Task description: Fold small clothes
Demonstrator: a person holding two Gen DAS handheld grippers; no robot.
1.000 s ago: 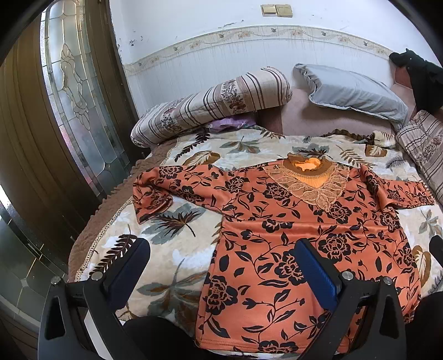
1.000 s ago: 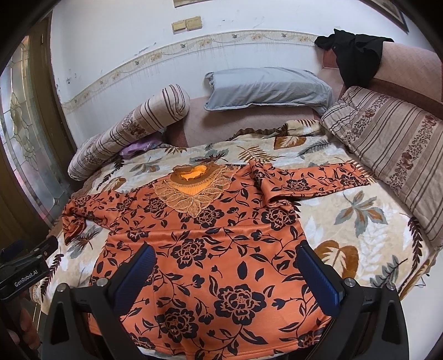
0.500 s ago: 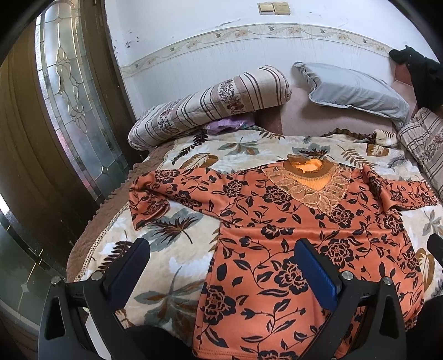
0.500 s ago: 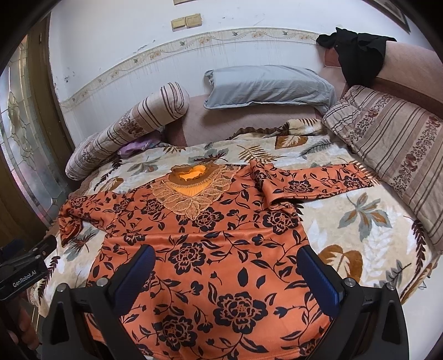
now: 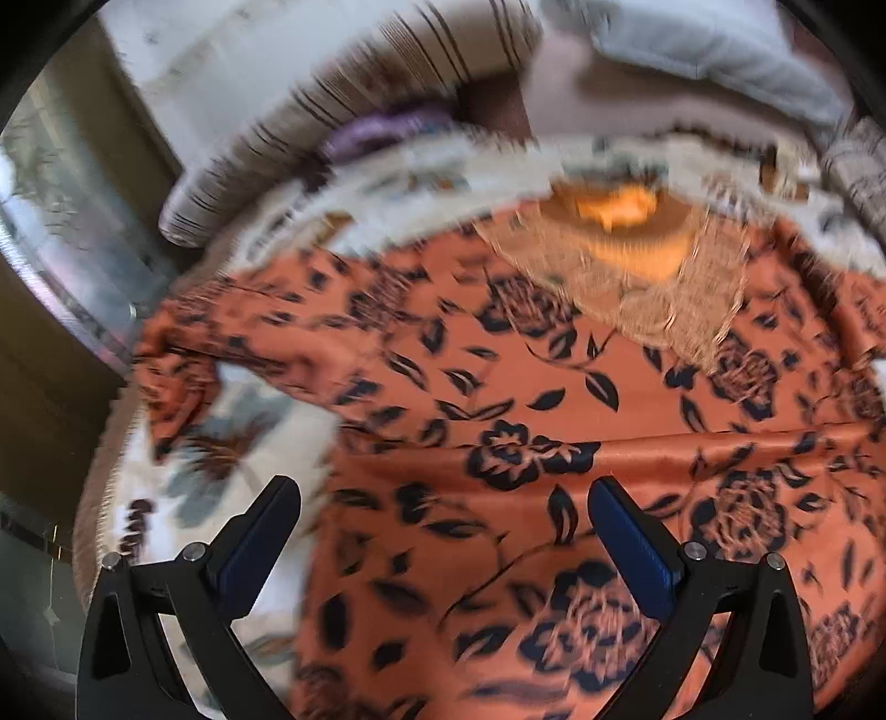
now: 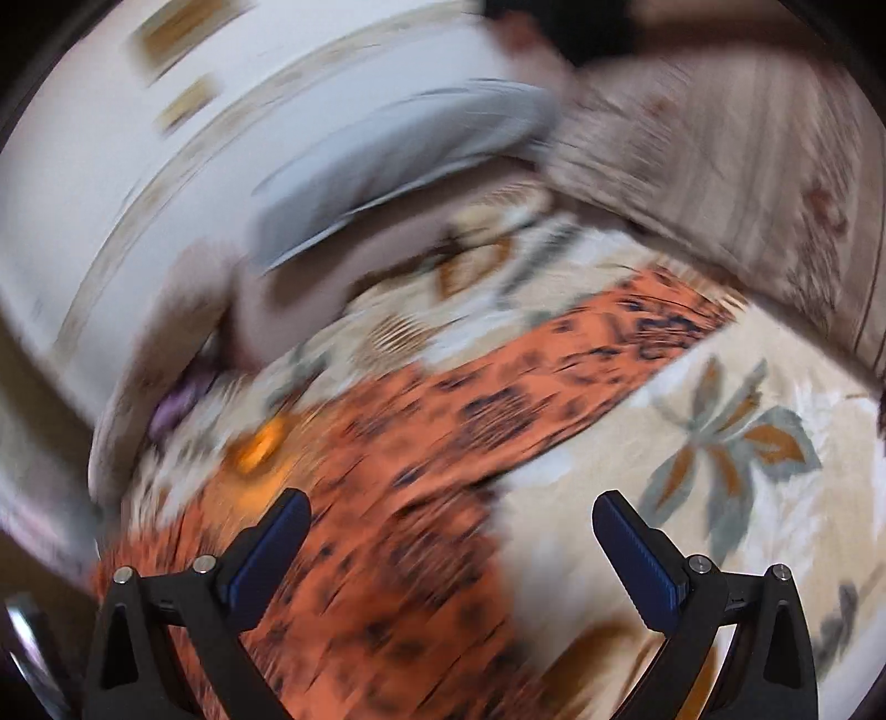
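The orange floral blouse [image 5: 526, 443] lies spread flat on the leaf-pattern blanket [image 5: 221, 443] of the bed. In the left wrist view the left gripper [image 5: 443, 531] stands wide, holding nothing, and the blouse body fills the space between its fingers and beyond, from 10 to 3 o'clock; the lace collar [image 5: 637, 277] is at 1 o'clock, one sleeve reaches to 9 o'clock. In the right wrist view the right gripper [image 6: 451, 545] is also wide and empty; the blouse [image 6: 415, 498] lies between the fingers and toward 9 o'clock, its other sleeve [image 6: 609, 354] stretching to 1 o'clock. Both views are blurred, the right one strongly, so the pattern is hard to read there. The striped bolster [image 5: 360, 111] and grey pillow [image 5: 692, 50] at 12 o'clock are cut off by the frame edge.
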